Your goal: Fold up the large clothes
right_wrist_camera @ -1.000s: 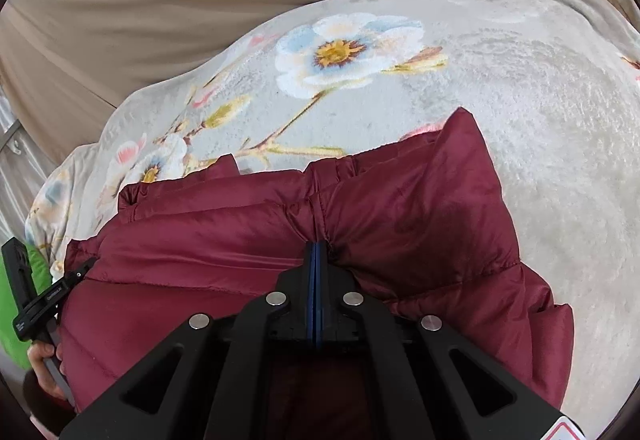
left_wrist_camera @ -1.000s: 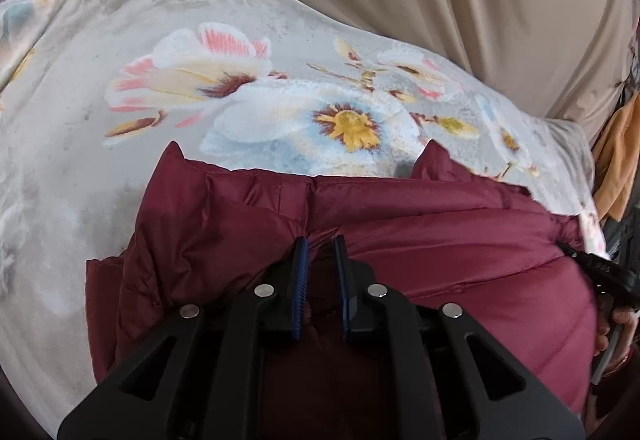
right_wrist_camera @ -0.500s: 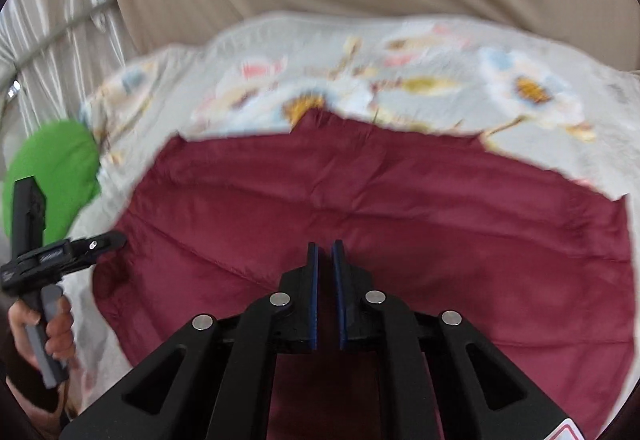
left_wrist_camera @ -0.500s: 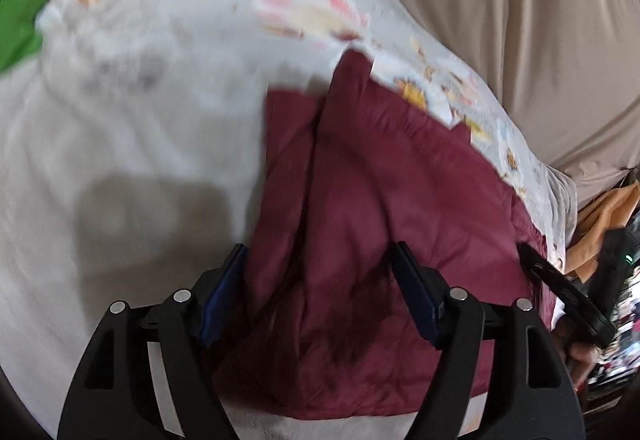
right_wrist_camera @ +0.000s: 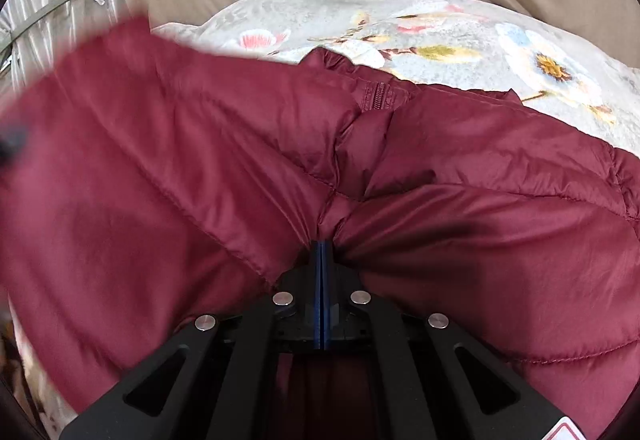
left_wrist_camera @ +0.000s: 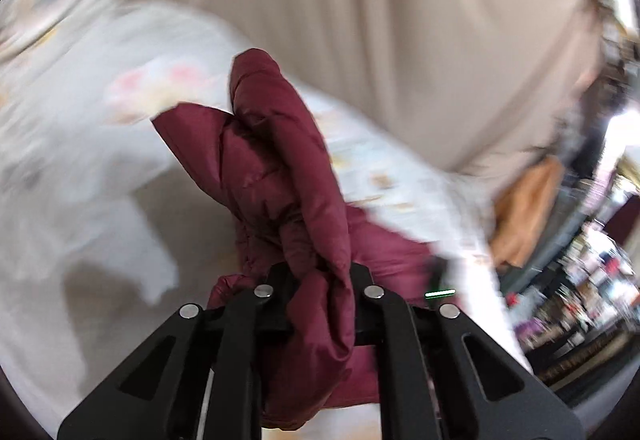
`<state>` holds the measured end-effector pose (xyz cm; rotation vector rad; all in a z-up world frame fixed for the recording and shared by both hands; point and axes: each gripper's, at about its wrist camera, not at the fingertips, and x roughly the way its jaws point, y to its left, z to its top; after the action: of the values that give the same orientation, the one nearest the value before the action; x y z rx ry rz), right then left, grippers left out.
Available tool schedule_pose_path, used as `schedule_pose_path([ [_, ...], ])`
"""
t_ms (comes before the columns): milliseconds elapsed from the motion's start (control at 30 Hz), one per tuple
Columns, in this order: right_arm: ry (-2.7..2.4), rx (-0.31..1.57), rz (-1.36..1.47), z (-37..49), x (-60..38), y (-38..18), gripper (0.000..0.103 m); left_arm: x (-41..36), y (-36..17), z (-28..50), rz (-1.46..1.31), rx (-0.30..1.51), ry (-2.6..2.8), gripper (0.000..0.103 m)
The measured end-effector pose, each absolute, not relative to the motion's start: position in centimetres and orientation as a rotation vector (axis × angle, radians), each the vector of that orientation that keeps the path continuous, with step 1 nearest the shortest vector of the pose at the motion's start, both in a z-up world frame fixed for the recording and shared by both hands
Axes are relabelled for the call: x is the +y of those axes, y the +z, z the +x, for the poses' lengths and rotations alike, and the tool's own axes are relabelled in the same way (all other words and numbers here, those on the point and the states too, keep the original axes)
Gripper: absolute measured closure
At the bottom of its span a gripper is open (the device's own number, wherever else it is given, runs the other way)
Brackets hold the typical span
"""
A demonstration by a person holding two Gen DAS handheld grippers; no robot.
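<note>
A dark red puffer jacket (right_wrist_camera: 460, 160) lies on a floral bedspread (right_wrist_camera: 440, 36). My right gripper (right_wrist_camera: 322, 252) is shut on a pinch of the jacket's fabric near its middle, with the zipper (right_wrist_camera: 378, 96) beyond it. My left gripper (left_wrist_camera: 320, 276) is shut on a thick bunched fold of the jacket (left_wrist_camera: 280, 168) and holds it lifted above the bedspread (left_wrist_camera: 100, 168); the fabric hides its fingertips. The left side of the jacket (right_wrist_camera: 100, 128) is raised and blurred in the right wrist view.
A beige curtain (left_wrist_camera: 380, 20) hangs behind the bed. An orange cloth (left_wrist_camera: 524, 208) and cluttered shelves (left_wrist_camera: 592, 280) stand at the right in the left wrist view. A shiny silver drape (right_wrist_camera: 52, 0) hangs at the far left in the right wrist view.
My left gripper was open over the jacket's edge and has closed on a fold and lifted it. My right gripper's small gap has closed on the fabric. The jacket's left side swings up.
</note>
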<state>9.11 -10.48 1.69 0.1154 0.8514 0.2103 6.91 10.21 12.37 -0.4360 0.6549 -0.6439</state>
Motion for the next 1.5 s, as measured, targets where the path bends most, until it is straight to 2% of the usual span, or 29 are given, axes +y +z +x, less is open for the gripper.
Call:
schedule_pose_path([
  [200, 0.282, 0.884, 0.246, 9.3, -12.6, 1.9, 0.103, 0.6, 13.7, 6.7, -0.324, 0.664, -0.797, 0.093],
  [267, 0.289, 0.902, 0.367, 7.7, -15.3, 3.2, 0.103, 0.2, 13.7, 6.9, -0.338, 0.673, -0.808, 0.094],
  [333, 0.311, 0.891, 0.413, 5.2, -17.2, 5.1, 0.094, 1.1, 13.8, 6.7, -0.347, 0.674, -0.798, 0.094],
  [433, 0.397, 0.907, 0.440, 1.3, -18.6, 6.3, 0.094, 2.1, 13.8, 6.9, -0.369, 0.671, -0.770, 0.094],
  [567, 0.532, 0.994, 0.458, 0.4, -16.3, 3.7, 0.098, 2.4, 14.1, 6.4, -0.387, 0.662, -0.756, 0.094],
  [767, 0.623, 1.034, 0.386, 2.4, -12.9, 0.7, 0.099, 1.9, 14.4, 4.9, -0.371, 0.668, -0.759, 0.094],
  [833, 0.644, 1.040, 0.396, 3.1, -12.6, -0.1, 0.103, 0.6, 14.3, 4.5, -0.348, 0.683, -0.787, 0.094],
  [933, 0.670, 1.032, 0.404, 3.4, -12.5, -0.6, 0.103, -2.5, 13.3, 4.5, -0.286, 0.722, -0.832, 0.094],
  [1100, 0.659, 1.086, 0.607, 2.6, -15.6, -0.6, 0.103, -6.6, 12.5, 5.1, -0.229, 0.735, -0.849, 0.094],
  [1167, 0.643, 1.036, 0.635, -0.3, -18.2, 1.3, 0.102, -7.3, 12.5, 5.3, -0.213, 0.747, -0.855, 0.094],
  [1300, 0.321, 0.829, 0.510, -7.0, -26.3, 6.4, 0.101, -8.6, 11.6, 5.3, -0.180, 0.772, -0.863, 0.094],
  [1367, 0.200, 0.789, 0.548, -7.4, -29.8, 6.7, 0.100, -9.6, 11.0, 5.2, -0.170, 0.787, -0.869, 0.094],
  [1500, 0.132, 0.851, 0.562, -4.8, -31.7, 4.3, 0.102, -12.3, 9.6, 4.9, -0.129, 0.826, -0.872, 0.094],
])
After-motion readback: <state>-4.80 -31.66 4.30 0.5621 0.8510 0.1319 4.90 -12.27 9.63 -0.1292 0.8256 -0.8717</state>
